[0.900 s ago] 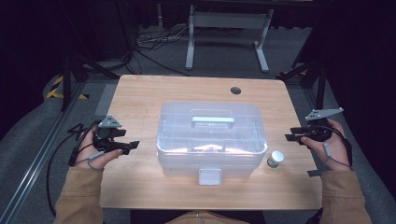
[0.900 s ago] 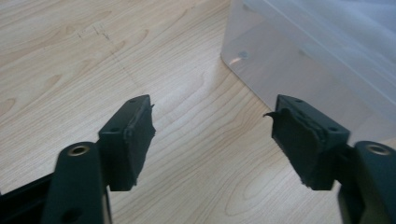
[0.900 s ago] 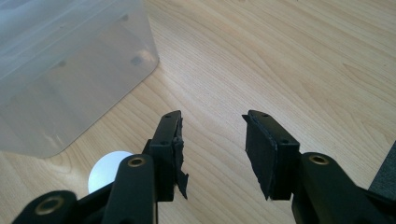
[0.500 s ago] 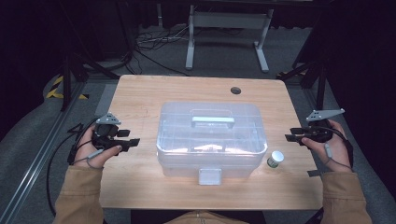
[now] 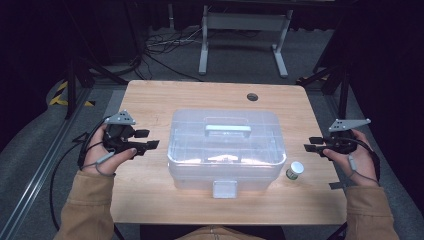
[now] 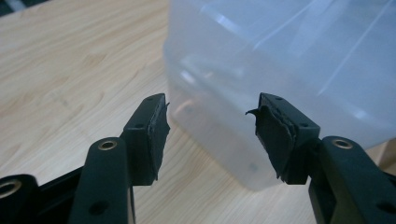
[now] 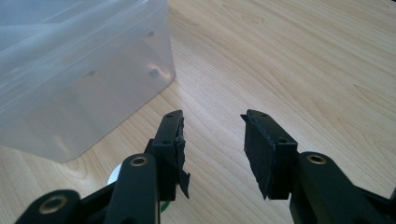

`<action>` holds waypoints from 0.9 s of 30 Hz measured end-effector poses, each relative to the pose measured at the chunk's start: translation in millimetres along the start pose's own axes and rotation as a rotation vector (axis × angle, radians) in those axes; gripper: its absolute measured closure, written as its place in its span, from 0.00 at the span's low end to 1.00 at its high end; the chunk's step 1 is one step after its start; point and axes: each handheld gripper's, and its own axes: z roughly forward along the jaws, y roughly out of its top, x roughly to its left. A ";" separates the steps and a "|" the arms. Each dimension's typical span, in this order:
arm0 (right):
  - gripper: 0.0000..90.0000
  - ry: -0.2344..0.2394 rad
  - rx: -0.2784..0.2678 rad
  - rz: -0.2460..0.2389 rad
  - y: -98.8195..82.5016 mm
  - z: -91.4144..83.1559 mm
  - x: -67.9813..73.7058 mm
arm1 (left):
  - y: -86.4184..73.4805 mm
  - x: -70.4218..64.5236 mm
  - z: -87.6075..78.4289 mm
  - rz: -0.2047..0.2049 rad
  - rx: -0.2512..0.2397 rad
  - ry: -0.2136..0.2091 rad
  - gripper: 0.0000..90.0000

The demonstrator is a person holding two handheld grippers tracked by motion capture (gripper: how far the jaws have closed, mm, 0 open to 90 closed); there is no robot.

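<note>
Dark floor and cables ring the pale wooden surface [image 5: 150, 100], and we have both hands out wide. Our left tool [image 5: 147, 140] hangs with jaws apart and nothing between them, aimed at the near left corner of the clear, lidded plastic storage box with a pale green handle [image 5: 227, 145], just short of its wall. Our right tool [image 5: 316, 144] is parted too and empty, well clear of the box's right side. A small white-capped jar [image 5: 294, 170] stands just beside the box's front right corner. We judge this the approach, nothing gripped yet. Next we likely bring both tools in to the box sides, or down to the front latch [image 5: 224, 189].
</note>
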 end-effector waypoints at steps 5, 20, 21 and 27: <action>0.64 0.000 -0.003 0.022 -2.2 -0.8 0.8 | 17.7 -11.8 -2.9 0.030 -0.037 -0.014 0.48; 0.63 0.012 -0.005 0.021 -2.3 -4.2 4.8 | 63.1 -50.6 22.9 0.150 -0.079 -0.115 0.44; 0.63 0.012 -0.006 0.020 -2.1 -4.2 4.8 | 65.2 -52.4 26.7 0.159 -0.074 -0.119 0.44; 0.63 0.019 -0.012 0.014 -0.4 -4.8 5.6 | 74.9 -59.2 49.9 0.186 -0.054 -0.135 0.43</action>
